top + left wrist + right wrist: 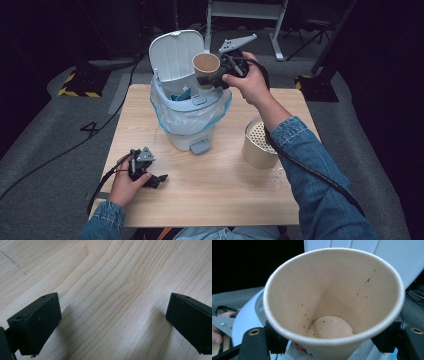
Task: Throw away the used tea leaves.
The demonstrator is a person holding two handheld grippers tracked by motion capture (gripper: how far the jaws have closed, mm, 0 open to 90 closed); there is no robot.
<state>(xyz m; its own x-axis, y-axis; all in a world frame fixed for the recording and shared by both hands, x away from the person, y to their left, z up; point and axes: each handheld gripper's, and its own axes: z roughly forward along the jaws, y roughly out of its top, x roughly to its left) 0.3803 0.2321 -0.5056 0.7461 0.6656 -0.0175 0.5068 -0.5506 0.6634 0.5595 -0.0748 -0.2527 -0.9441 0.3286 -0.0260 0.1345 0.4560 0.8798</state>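
Holding a cup [206, 64] above the open bin [190, 107] at the counter's far edge, the right gripper [216, 76] has its fingers clamped on it. Next, tip or drop it in. The left gripper [156, 178] rests near the front left corner, fingers spread and empty.

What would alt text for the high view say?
A person's right gripper holds a paper cup over an open bin lined with a plastic bag, on a wooden table. The left gripper rests on the table, and a perforated pot stands at the right.
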